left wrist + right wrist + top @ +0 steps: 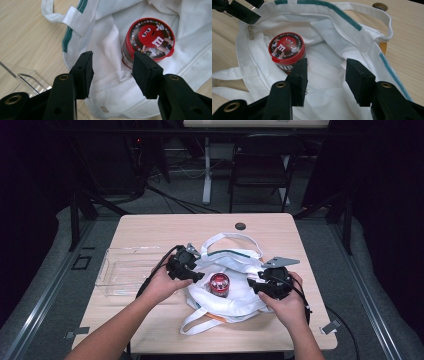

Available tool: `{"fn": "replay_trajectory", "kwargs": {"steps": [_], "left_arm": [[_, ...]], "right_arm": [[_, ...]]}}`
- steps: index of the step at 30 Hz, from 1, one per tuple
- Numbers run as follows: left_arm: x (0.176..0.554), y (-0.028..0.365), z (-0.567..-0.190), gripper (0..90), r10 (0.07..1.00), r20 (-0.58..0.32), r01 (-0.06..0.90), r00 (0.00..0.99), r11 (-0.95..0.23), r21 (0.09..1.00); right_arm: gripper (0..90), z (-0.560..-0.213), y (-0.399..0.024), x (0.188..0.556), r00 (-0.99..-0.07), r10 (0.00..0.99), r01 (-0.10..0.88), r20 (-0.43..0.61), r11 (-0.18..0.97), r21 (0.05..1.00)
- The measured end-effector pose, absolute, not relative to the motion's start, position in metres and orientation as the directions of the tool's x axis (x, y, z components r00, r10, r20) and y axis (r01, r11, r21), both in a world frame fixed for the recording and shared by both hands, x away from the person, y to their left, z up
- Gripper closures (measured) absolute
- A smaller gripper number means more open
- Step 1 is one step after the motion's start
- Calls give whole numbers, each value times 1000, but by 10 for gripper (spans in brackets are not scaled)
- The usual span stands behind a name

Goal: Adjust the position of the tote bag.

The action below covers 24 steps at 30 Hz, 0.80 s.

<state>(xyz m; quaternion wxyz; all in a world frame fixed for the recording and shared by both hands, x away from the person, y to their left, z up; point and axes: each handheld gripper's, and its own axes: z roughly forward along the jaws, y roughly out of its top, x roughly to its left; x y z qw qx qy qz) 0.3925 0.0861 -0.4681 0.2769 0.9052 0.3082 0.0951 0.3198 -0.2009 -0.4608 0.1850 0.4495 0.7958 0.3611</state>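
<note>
Both tongs, left (112, 75) and right (325, 80), spread empty | risk: round red-lidded candy tub (218, 284) tipping on soft white cloth tote bag (235, 297) if nudged

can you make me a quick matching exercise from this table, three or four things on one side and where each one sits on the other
Things:
1. red-lidded candy tub
2. white tote bag
3. clear plastic tray
4. small dark round disc

Places:
A. at the table's left side, beside the left gripper
B. near the table's far edge
C. upright inside the open bag
D. spread at the table's middle, between the two grippers

Pairs: 1-C, 2-D, 3-A, 4-B
</note>
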Motion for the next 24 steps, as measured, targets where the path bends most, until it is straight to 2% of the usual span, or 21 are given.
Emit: {"fn": "replay_trajectory", "kwargs": {"steps": [17, 24], "left_arm": [[380, 83, -491, 459, 560, -58, 500, 827, -684, 531], [376, 78, -502, 454, 527, -50, 473, 849, -714, 516]], "right_arm": [[531, -467, -201, 319, -538, 842, 603, 42, 349, 717], [533, -469, -202, 319, -538, 841, 609, 64, 335, 719]]}}
